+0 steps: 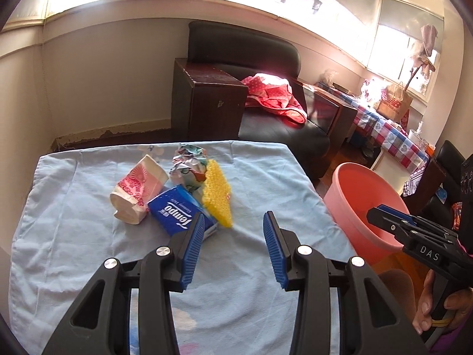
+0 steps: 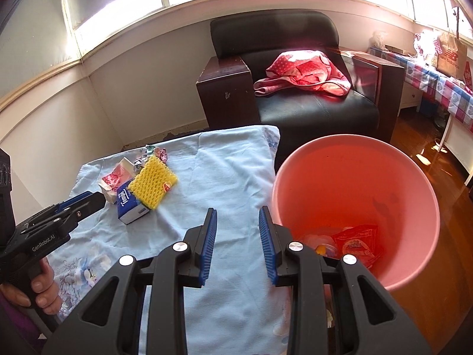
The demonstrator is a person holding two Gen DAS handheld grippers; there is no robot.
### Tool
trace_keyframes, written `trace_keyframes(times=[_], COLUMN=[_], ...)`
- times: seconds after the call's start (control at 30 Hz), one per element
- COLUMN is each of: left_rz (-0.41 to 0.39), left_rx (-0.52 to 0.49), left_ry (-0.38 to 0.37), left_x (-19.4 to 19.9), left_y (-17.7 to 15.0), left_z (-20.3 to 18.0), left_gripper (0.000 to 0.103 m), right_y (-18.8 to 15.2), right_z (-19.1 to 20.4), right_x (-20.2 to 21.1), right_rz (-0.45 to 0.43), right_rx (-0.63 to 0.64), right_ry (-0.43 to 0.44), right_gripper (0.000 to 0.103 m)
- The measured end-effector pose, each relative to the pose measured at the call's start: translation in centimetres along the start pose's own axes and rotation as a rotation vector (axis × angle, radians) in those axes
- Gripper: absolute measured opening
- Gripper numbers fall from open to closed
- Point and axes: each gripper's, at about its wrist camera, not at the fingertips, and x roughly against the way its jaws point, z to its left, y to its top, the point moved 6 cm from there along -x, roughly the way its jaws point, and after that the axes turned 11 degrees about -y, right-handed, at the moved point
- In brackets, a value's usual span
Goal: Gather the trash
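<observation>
On a table under a light blue cloth (image 1: pixel 88 266) lies a small heap: a crushed pink-and-white paper carton (image 1: pixel 137 190), a blue Tempo tissue pack (image 1: pixel 177 210), a yellow sponge (image 1: pixel 217 193) and a crumpled paper ball (image 1: pixel 189 162). My left gripper (image 1: pixel 235 222) hovers open just short of the pack and sponge, with nothing between its fingers. My right gripper (image 2: pixel 238 211) is open and empty over the cloth's right edge, beside the pink bucket (image 2: pixel 295 159). A red wrapper (image 2: pixel 357 242) lies in the bucket's bottom. The heap also shows in the right wrist view, around the sponge (image 2: pixel 153 185).
The bucket (image 1: pixel 354 189) stands on the wood floor at the table's right side. Behind the table are a dark wooden cabinet (image 1: pixel 207 100) and a black armchair (image 2: pixel 310 109) with a red dotted cloth (image 2: pixel 304 71). A checked-cloth table (image 1: pixel 390 136) runs along the right wall.
</observation>
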Motion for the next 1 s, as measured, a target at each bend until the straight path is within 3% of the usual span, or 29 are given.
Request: trace_keyframes(times=[0.37, 0.83, 0.9, 0.93, 0.97, 1.0], left_rz=[-0.032, 0.015, 0.018, 0.021, 0.026, 0.028], left_rx=[0.114, 0.146, 0.138, 0.135, 0.133, 0.134], left_ry=[0.117, 0.164, 0.165, 0.163, 0.160, 0.159], left_x=[1.2, -3.5, -3.9, -4.0, -4.2, -4.4], left_y=[0.7, 1.8, 1.8, 1.8, 1.7, 1.6], left_z=[8.7, 13.4, 13.4, 13.4, 13.4, 13.5], left_gripper=[0.044, 0.044, 0.044, 0.043, 0.042, 0.036], right_y=[-0.4, 0.5, 0.7, 0.9, 1.0, 1.1], right_z=[4.4, 10.3, 11.5, 12.1, 12.6, 13.2], right_x=[-1.7, -4.4, -4.9, -5.2, -5.4, -5.6], right_rz=[0.044, 0.103, 0.113, 0.114, 0.111, 0.108], right_rx=[0.035, 0.087, 0.092, 0.096, 0.100, 0.107], right_ry=[0.071, 0.189, 0.213, 0.226, 0.234, 0.240], right_gripper=[0.030, 0.030, 0.034, 0.043, 0.046, 0.046])
